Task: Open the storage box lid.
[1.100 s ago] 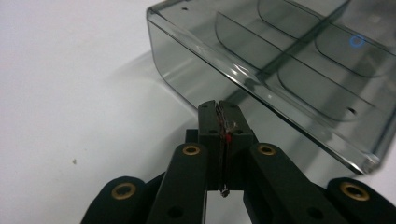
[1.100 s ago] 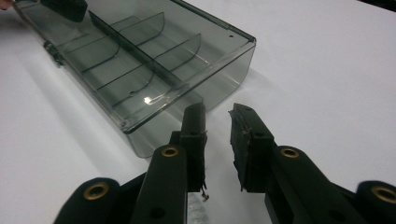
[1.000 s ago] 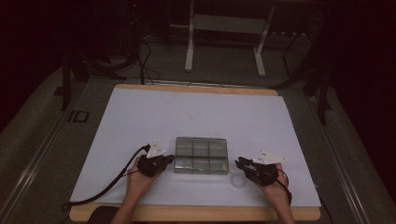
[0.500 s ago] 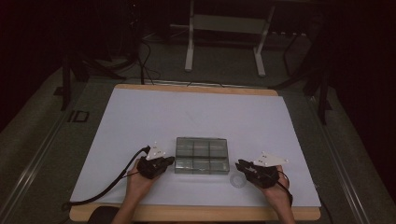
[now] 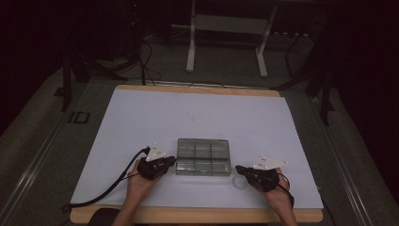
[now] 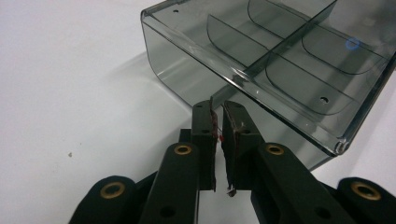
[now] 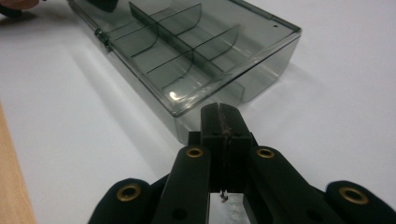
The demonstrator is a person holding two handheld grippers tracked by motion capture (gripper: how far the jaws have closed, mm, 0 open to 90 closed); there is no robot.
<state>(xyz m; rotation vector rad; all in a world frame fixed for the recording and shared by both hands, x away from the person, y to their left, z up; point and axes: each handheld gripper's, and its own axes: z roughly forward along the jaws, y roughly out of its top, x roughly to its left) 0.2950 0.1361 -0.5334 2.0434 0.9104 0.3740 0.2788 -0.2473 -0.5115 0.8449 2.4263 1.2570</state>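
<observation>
Working a smoky clear plastic organiser box (image 5: 203,157), six compartments, near front-centre of the white table (image 5: 197,117). My read: light, rigid, slick walls, thin rim; prob. slides on the mat if nudged, could crack if over-squeezed. Best hold looks like the rim lip or a short end wall, pinched across the thin edge, not the flat sides.

Left gripper (image 6: 219,114): jaws nearly closed, thin gap only, nothing held; tips right at the box's near wall, can't tell if touching.

Right gripper (image 7: 219,108): jaws pressed together, empty; tips just short of the box corner. Small clear ring (image 5: 240,182) on table just beside it.

I've got one gripper at each short end of the box.
</observation>
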